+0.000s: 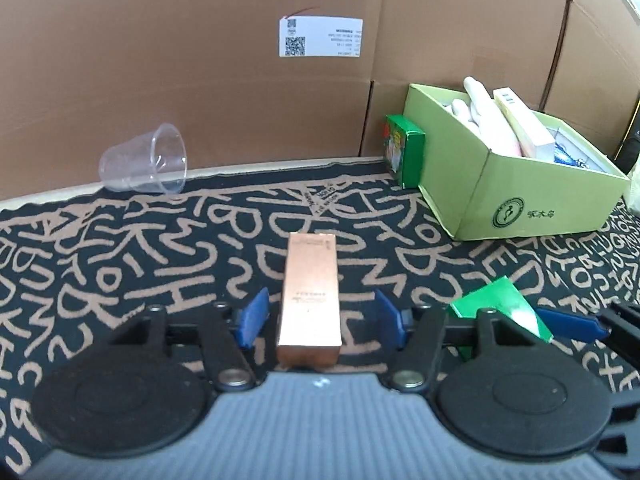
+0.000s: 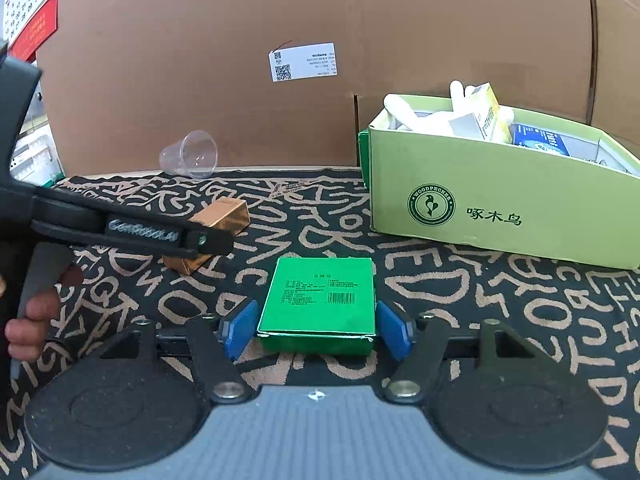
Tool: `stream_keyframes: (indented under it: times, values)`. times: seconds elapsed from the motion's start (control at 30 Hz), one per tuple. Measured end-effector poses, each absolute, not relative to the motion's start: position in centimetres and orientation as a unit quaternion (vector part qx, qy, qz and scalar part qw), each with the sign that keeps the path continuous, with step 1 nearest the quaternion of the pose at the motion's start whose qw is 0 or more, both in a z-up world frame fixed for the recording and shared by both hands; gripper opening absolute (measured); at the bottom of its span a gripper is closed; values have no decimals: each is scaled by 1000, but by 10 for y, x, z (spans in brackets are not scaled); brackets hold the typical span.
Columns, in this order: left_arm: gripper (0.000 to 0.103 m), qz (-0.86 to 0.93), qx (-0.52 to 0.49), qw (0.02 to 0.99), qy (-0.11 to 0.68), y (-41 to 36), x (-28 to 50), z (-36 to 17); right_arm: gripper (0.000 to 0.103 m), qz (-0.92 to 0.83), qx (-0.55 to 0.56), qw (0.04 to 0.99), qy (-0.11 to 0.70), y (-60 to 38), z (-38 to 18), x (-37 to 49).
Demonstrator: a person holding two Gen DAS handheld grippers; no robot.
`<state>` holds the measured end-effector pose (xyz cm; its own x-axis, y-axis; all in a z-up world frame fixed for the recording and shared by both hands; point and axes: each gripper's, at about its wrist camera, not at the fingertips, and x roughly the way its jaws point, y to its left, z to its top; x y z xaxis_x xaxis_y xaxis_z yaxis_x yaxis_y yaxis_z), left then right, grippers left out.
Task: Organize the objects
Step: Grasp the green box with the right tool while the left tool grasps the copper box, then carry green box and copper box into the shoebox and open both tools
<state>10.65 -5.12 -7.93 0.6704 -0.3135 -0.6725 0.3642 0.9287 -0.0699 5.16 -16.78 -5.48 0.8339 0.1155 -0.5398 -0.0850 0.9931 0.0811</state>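
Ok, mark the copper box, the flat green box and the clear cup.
copper box (image 1: 310,300), left wrist view, top face.
flat green box (image 2: 320,296), right wrist view, printed top face.
clear cup (image 1: 144,160), left wrist view, side wall.

Two grippers are seen: the left gripper (image 1: 316,316) and the right gripper (image 2: 316,328). One copper-coloured carton (image 1: 310,296) is counted at centre frame. Two green boxes are counted: a flat one (image 2: 320,300) at lower centre and a small one (image 1: 404,152) at upper right. One clear plastic cup (image 1: 146,160) lies at left. One light-green cardboard box (image 2: 500,200) is counted at right.
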Motion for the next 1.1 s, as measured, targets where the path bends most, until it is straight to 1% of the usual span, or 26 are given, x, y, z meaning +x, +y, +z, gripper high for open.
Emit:
stream_keyframes:
  times: [0.1,0.17,0.2,0.23,0.33,0.37,0.4,0.43,0.47,0.5,0.53,0.57,0.83,1.1]
  values:
    - [57,-171,44,914,365,-55,115,-78,74,49,20,959,279,-167,-54,51]
    - [57,-163,47,915,366,-55,118,-82,74,47,23,959,279,-168,-54,53]
    - [48,-163,46,914,369,-53,120,-84,74,46,24,958,281,-169,-55,55]
    - [45,-163,44,913,371,-53,121,-84,74,47,25,958,282,-168,-55,56]
    - [45,-157,48,914,370,-52,124,-84,74,47,21,957,285,-166,-56,58]
    - [49,-156,50,915,370,-53,125,-84,74,47,19,957,285,-166,-56,58]
    - [49,-155,53,914,370,-54,126,-85,73,48,19,957,286,-166,-56,59]
    - [49,-154,56,915,368,-55,127,-86,72,48,19,957,287,-165,-56,59]
    - [48,-154,60,915,367,-56,127,-86,67,48,19,957,286,-166,-56,58]
    - [42,-154,64,916,365,-57,126,-86,67,49,22,957,285,-167,-56,58]
    - [39,-156,65,916,364,-58,125,-86,67,50,24,957,285,-168,-56,57]
    - [32,-158,65,915,365,-59,123,-85,67,51,27,957,284,-169,-56,56]
    - [31,-185,53,909,370,-70,106,-75,66,63,63,958,273,-187,-53,42]
    - [31,-252,64,909,324,-111,79,-33,65,26,70,969,235,-230,-37,16]
